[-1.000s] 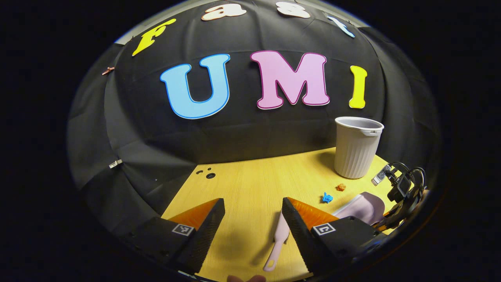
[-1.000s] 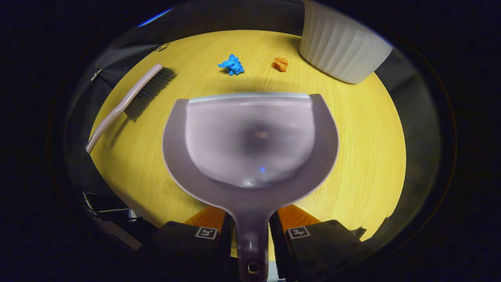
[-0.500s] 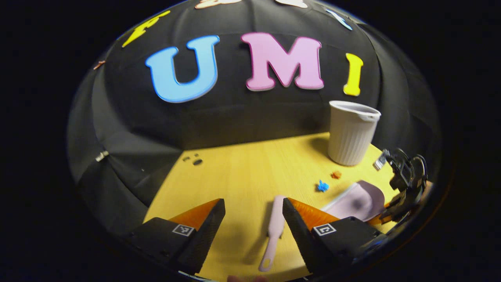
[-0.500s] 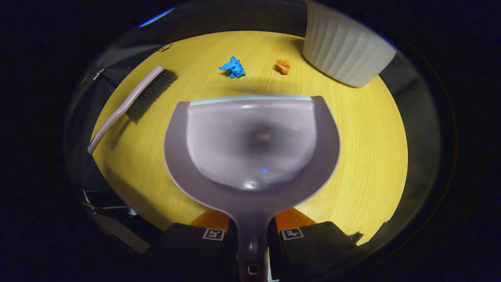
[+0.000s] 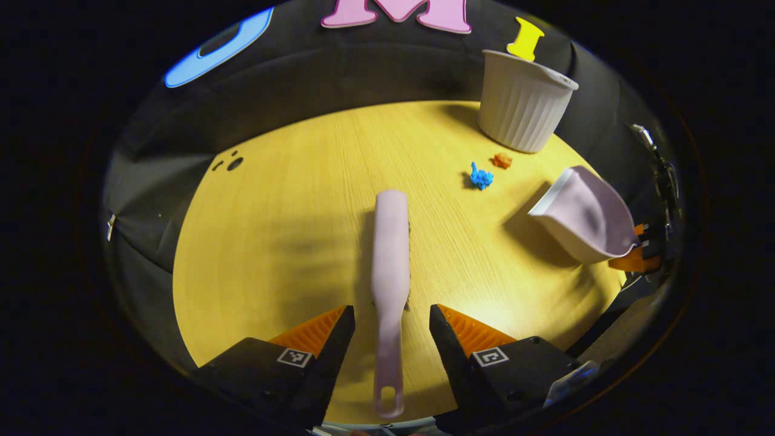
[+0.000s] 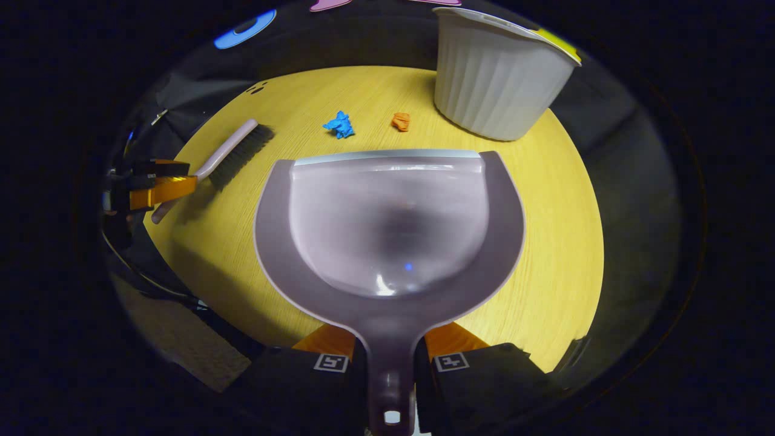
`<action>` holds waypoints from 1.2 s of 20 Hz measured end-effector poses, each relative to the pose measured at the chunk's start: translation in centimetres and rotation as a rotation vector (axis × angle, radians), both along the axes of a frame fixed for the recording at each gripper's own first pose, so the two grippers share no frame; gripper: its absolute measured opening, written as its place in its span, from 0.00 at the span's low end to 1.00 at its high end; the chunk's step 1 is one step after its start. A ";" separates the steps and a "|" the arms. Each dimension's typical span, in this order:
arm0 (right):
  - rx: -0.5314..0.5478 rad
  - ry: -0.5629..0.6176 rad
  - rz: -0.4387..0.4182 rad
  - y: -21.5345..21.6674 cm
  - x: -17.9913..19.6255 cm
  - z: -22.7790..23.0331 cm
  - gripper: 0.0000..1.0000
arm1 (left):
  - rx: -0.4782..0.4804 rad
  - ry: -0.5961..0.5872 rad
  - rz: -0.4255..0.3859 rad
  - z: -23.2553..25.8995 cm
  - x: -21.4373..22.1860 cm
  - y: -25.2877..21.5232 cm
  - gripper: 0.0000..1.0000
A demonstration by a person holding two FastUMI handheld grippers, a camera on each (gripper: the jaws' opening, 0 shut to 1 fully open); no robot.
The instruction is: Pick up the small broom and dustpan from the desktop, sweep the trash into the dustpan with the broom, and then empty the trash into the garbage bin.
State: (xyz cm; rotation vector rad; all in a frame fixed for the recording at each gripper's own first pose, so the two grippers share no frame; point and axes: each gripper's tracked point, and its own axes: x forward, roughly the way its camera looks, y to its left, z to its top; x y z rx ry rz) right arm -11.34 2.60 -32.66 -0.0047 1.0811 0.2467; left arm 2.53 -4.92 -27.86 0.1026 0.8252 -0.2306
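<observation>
Right tool [image 6: 390,357] clamped on the handle of the pale lilac dustpan [image 6: 387,224], pan ahead of it. Left tool [image 5: 387,339], fingers apart, straddles the lilac broom [image 5: 389,260] lying on the worktop [image 5: 290,212], handle between them.

— What carried everything?

— A yellow wood-grain tabletop [image 5: 290,200], with small dark holes near its far left corner.

— And what lay on it?

— A pale lilac plastic hand broom [image 5: 389,254] lay flat, dark bristles along one side. A crumpled blue scrap [image 6: 339,125] and a smaller orange scrap [image 6: 400,121] sat near each other. Just beside the orange one stood a ribbed white plastic bin [image 6: 493,79], upright.
</observation>
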 end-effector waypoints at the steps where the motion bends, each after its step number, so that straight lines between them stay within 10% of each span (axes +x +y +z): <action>1: 0.008 -0.004 -0.018 -0.3 -0.2 0.3 0.41 | 0.006 0.024 -0.005 -0.7 0.4 -0.5 0.81; 5: 0.009 -0.017 -0.045 -1.3 -1.2 1.2 0.37 | 0.041 0.039 0.012 -2.2 2.6 -1.0 0.76; 12: -0.030 0.007 0.128 -1.9 -1.1 2.2 0.36 | 0.059 0.059 -0.053 -2.8 3.9 -1.8 0.31; 16: -0.124 0.087 0.330 -4.0 1.1 1.5 0.36 | 0.068 -0.008 -0.113 0.1 7.5 -3.6 0.28; 24: -0.148 0.170 0.421 -5.3 4.4 -1.2 0.36 | 0.128 -0.062 -0.259 2.7 15.2 -10.3 0.28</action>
